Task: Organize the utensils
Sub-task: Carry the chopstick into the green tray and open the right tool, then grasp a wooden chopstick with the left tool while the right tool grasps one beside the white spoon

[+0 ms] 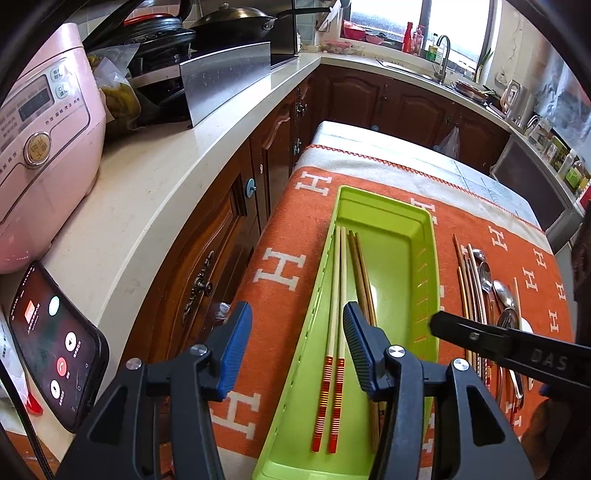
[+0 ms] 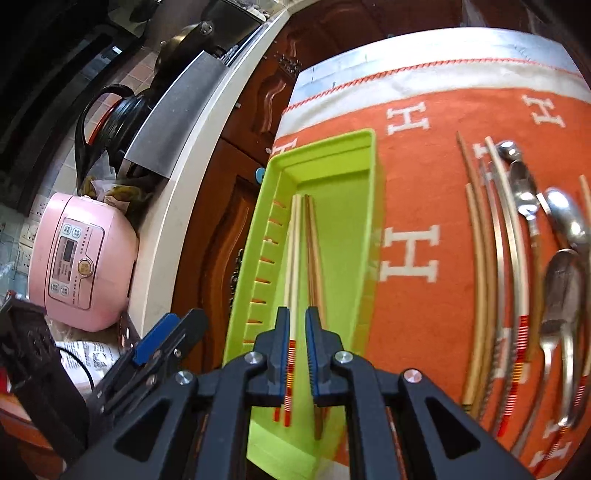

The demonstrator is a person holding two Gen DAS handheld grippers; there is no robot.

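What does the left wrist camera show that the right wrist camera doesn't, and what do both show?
Only the left wrist view shows the phone on the counter, the sink tap and the window.

Only the right wrist view shows the right tongs nearly closed over the tray, holding nothing.

Both show the green tray holding two chopstick pairs, the loose spoons on the orange cloth, the pink cooker, and the open left tongs.
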